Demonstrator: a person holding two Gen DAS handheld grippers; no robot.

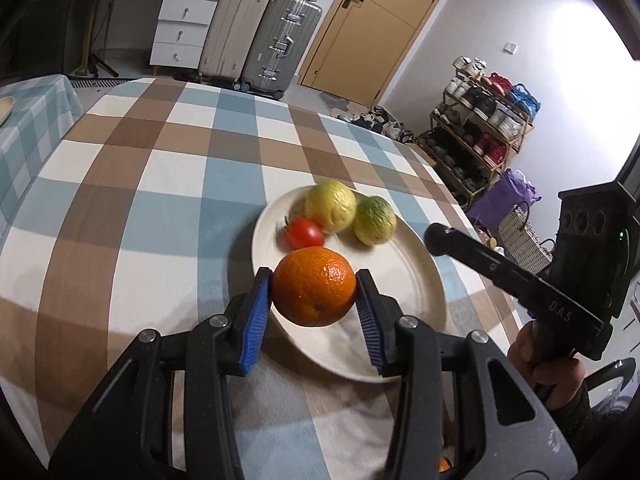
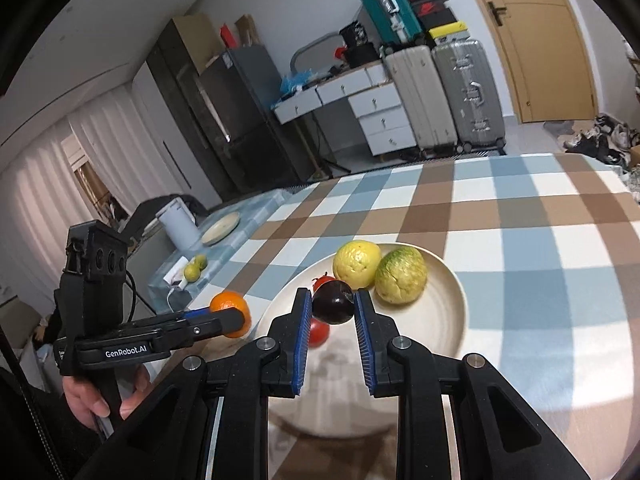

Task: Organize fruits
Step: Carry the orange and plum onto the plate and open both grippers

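Plate (image 1: 416,280) — three fruits in at twelve o'clock; left tongs (image 1: 314,286) pinching orange (image 1: 314,284), right tongs (image 2: 333,307) pinching dark plum (image 2: 333,307) — both unplaced.

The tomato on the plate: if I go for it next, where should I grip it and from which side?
Grip the tomato across its round middle, coming from above on the near, open side. The yellow fruit sits close against its far side, leaving little room for fingers there; its stem end faces left.

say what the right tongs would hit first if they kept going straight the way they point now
Probably the cream plate: the right tongs, gripping a dark plum, angle down over it, just short of the tomato. Depth is unclear.
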